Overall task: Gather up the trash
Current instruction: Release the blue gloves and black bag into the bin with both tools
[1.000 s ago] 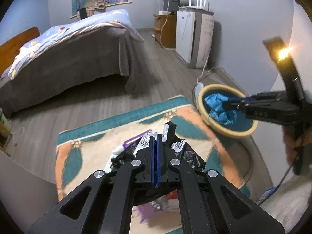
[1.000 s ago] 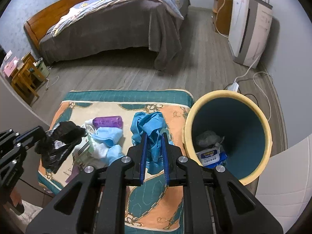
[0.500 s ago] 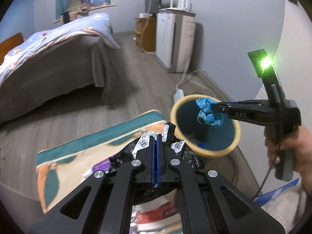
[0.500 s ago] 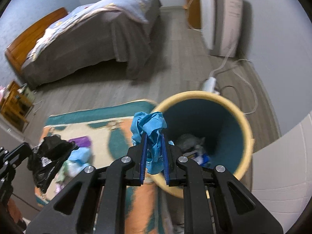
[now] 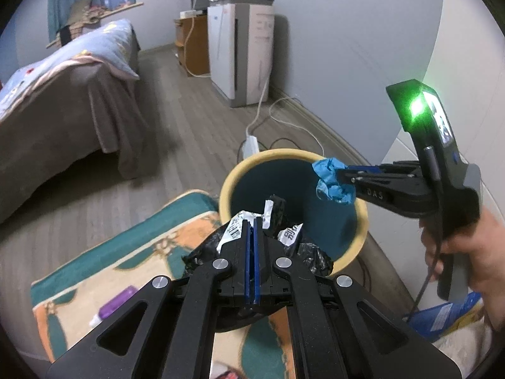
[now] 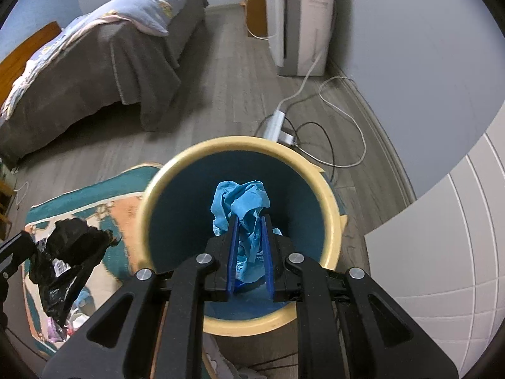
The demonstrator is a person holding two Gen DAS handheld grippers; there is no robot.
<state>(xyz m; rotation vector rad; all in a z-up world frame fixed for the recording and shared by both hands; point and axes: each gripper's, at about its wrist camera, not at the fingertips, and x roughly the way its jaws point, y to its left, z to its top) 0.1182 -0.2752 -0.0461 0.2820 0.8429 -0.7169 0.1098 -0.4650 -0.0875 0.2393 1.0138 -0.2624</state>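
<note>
Blue wad (image 6: 243, 208) between right hand-held gripper (image 6: 249, 224) pads (image 6: 233, 252)

Right gripper (image 6: 249, 221) clamped on blue wad (image 6: 241, 202), held over bin (image 6: 328, 189) mouth. Left gripper (image 6: 14, 249) at left edge pinching black bag (image 6: 68, 259) above rug (image 6: 94, 199). Bed (image 6: 104, 41) behind, cables (image 6: 315, 120) past bin
</note>
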